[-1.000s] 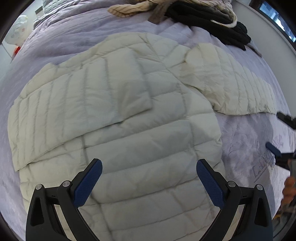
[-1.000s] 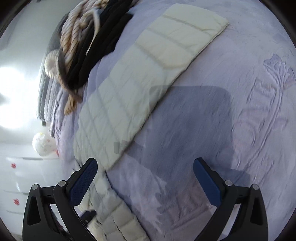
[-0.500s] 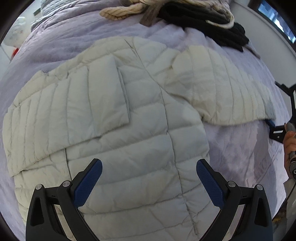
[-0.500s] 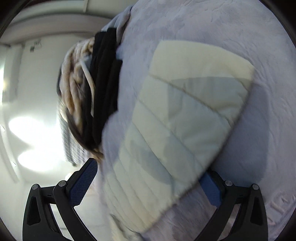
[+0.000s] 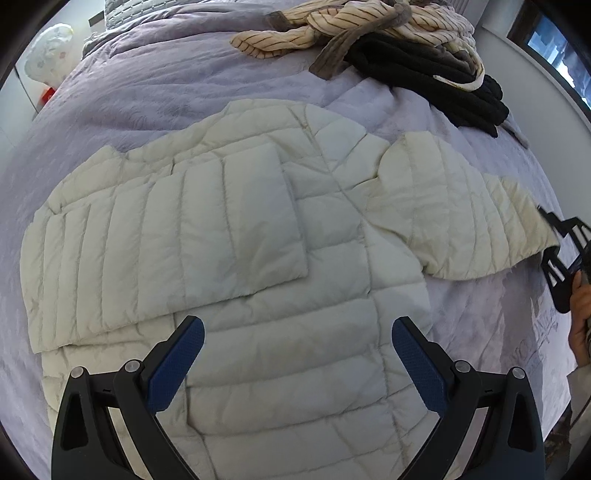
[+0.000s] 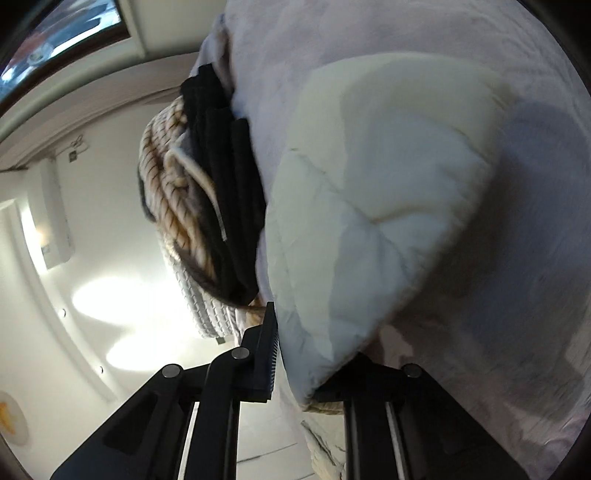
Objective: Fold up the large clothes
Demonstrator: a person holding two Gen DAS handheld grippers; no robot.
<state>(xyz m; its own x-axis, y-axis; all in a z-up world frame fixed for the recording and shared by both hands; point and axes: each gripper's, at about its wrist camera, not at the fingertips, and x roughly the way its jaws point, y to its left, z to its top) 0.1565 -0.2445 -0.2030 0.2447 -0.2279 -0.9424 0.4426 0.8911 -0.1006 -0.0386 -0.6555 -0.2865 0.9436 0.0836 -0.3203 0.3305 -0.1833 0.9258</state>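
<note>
A cream quilted down jacket [image 5: 332,266] lies spread flat on a lavender bedspread [image 5: 147,85]. Its left sleeve [image 5: 184,236] is folded across the body. Its right sleeve [image 5: 461,218] stretches out to the right. My left gripper [image 5: 297,354] hovers open above the jacket's lower body, with nothing between its blue pads. My right gripper [image 6: 310,354] is closing its jaws on the cuff end of the right sleeve [image 6: 369,203], and the quilted fabric is pinched between them. In the left wrist view the right gripper [image 5: 561,254] shows at the sleeve's tip.
A pile of striped beige clothing [image 5: 351,26] and black clothing [image 5: 443,81] lies at the bed's far right side. A person's hand [image 5: 580,314] is at the right edge. A white bag [image 5: 48,48] stands beyond the bed's far left corner.
My right gripper swung to the end of the right sleeve and went from wide open to closed on the cuff. My left gripper stayed open and pulled back a little from the jacket.
</note>
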